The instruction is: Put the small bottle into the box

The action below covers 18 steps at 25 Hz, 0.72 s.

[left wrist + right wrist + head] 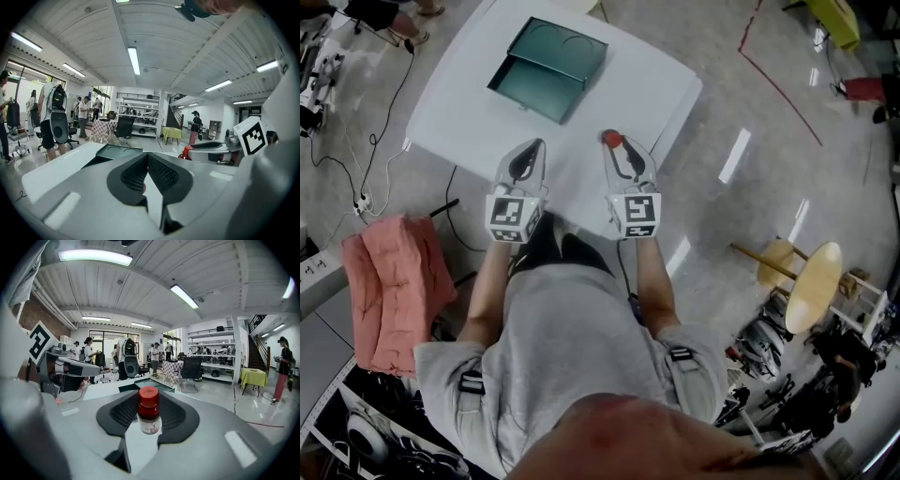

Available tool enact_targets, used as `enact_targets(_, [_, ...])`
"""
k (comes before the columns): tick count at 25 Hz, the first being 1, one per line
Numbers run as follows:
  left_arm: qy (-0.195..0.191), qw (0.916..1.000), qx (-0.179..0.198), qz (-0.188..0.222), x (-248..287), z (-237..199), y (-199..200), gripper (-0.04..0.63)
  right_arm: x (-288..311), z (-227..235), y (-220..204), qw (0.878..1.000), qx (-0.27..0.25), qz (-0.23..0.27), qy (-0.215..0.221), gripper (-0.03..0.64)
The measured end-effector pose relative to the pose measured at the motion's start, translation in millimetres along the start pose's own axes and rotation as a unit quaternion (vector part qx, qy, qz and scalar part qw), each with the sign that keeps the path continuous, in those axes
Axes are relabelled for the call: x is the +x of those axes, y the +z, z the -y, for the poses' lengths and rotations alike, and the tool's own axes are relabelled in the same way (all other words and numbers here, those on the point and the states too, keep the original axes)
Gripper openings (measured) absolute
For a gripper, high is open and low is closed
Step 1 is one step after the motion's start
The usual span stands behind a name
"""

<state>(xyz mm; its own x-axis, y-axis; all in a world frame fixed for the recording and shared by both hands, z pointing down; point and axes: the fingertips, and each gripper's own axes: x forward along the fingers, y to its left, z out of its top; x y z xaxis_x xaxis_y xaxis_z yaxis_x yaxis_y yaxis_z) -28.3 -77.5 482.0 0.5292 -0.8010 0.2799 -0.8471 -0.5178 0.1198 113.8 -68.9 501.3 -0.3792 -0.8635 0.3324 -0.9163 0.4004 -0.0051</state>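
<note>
The small bottle point(149, 416), clear with a red cap point(611, 139), stands upright between the pads of my right gripper point(620, 153), which is shut on it above the near edge of the white table point(647, 89). The box point(548, 56) is dark green and lies open with its lid folded back at the table's far side, well beyond both grippers. It also shows in the left gripper view as a dark box point(112, 151). My left gripper point(528, 152) hovers beside the right one, its black pads point(161, 172) meeting at the tips with nothing between them.
A pink padded seat point(389, 286) stands left of the person. A round wooden stool point(814, 281) is on the floor to the right, with cluttered gear behind it. Cables point(366, 159) trail left of the table. People and shelves show far off in both gripper views.
</note>
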Motion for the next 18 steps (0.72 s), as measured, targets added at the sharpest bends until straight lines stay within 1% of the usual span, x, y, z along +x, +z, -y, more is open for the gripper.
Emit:
enact_targets(7, [0.007,0.9999,-0.005,0.014,2,-26,16,0.012,22,-15,25,1.000,-0.013,0.013,0.011,0.129])
enact_targets(12, [0.005,0.9999,-0.005,0.013,10,-49,22,0.012,46,-21,40,1.000,-0.009,0.017,0.015,0.129])
enact_targets(18, [0.002,0.9999,-0.010,0.005,20,-76,21,0.012,76,-33,45,1.000,-0.006,0.010,0.020,0.129])
